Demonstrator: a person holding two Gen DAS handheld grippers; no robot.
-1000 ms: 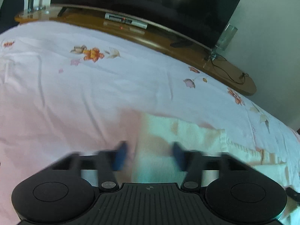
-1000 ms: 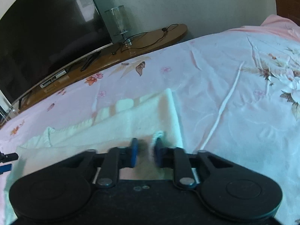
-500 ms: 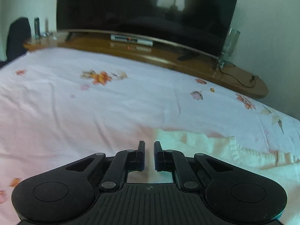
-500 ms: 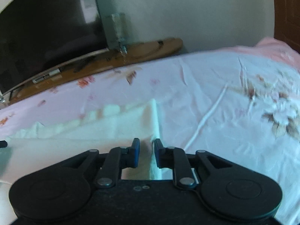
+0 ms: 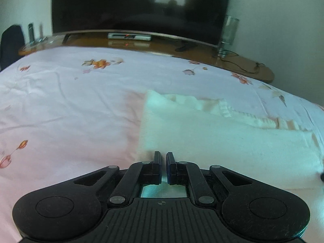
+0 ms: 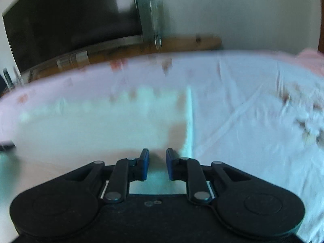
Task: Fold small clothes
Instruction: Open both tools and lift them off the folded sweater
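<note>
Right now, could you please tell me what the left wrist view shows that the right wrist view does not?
Only the left wrist view shows the garment's left edge, the dark chair at far left and the cable on the wooden stand.

Only the right wrist view shows the garment's right edge and the pink bedding at far right, though blurred.

Both show the pale knitted garment on the floral sheet, the television and the glass lamp.

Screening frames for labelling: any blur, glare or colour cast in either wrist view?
Left wrist: mostly sharp, white garment tinted cyan, window glare on the TV. Right wrist: heavy motion blur over bedsheet and garment; only the right tool is crisp.
</note>
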